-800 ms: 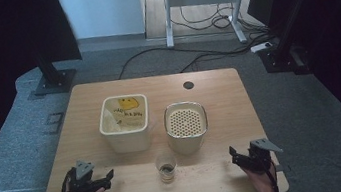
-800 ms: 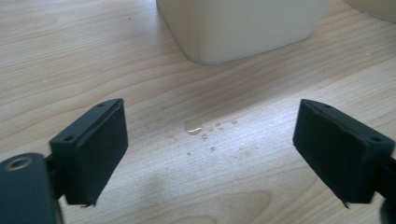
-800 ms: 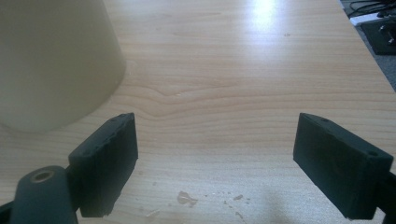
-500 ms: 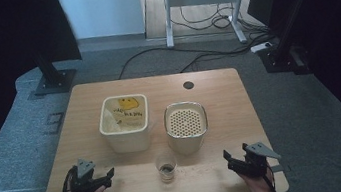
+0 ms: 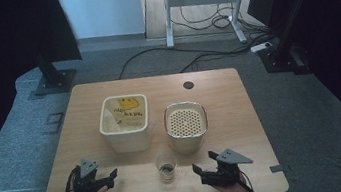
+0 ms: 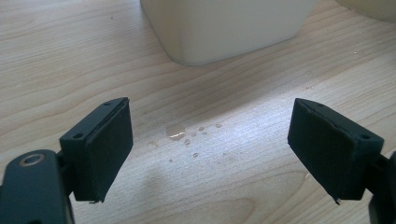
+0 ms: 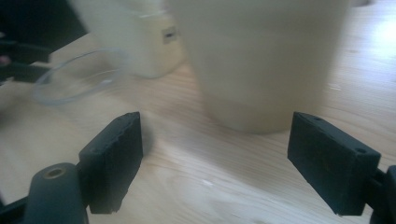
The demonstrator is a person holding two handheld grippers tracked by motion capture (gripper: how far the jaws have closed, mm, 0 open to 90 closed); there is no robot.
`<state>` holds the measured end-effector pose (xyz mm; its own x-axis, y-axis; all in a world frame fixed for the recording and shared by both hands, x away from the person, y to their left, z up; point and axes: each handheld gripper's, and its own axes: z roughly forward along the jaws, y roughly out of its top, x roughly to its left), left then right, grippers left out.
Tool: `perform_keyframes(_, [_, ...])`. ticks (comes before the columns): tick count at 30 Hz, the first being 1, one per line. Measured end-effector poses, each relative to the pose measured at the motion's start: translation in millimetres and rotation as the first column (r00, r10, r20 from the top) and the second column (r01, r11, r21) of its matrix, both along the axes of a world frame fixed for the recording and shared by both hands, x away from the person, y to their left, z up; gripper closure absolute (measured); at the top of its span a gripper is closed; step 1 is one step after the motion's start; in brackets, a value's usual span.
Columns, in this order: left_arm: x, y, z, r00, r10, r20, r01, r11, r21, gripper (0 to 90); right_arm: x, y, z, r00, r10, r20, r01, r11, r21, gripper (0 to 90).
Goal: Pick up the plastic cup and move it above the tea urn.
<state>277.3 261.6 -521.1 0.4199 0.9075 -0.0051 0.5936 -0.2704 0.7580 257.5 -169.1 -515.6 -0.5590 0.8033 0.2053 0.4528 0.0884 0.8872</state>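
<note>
- Tongs are held low over the near edge of the wooden table point(image 5: 82, 95), one pair at each near corner, each gripped by a hand entering from the bottom of the high view.
- Left tongs point(image 5: 106, 177) are seen spread wide with nothing between the jaws; in the left gripper view a few water droplets point(image 6: 180, 135) are shown on the wood ahead of them.
- Right tongs point(image 5: 203, 167) are likewise spread wide and empty, pointed left towards the middle of the table.
- A small clear glass point(image 5: 167, 166) is placed near the near edge, between the two tongs and apart from both; something dark is seen at its bottom.
- A cream square tub point(image 5: 125, 121) with a yellow figure printed inside is set left of centre.
- A cream container with a perforated top point(image 5: 186, 126) is set just right of the tub and just beyond the glass; it is shown close ahead in the right gripper view point(image 7: 261, 60).
</note>
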Motion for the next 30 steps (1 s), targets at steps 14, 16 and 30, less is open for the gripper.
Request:
perform_keyframes(14, [0.7,-0.6,-4.1,0.9996,-0.005,-0.026,0.005,1.0000,0.006,14.2,2.4,68.7,-6.2,0.9830,0.183,-0.006,-0.183,0.983,-0.015,18.0])
perform_keyframes(16, [0.9,-1.1,-4.2,0.9996,-0.009,-0.025,0.009,0.9999,0.005,14.2,7.6,83.3,-10.3,0.9816,0.191,-0.012,-0.191,0.981,-0.031,17.8])
perform_keyframes(30, [1.1,-3.5,-6.5,0.9991,-0.024,-0.034,0.024,0.9996,0.013,14.4,18.1,107.8,-21.5,0.9875,0.151,0.046,-0.147,0.987,-0.066,34.5])
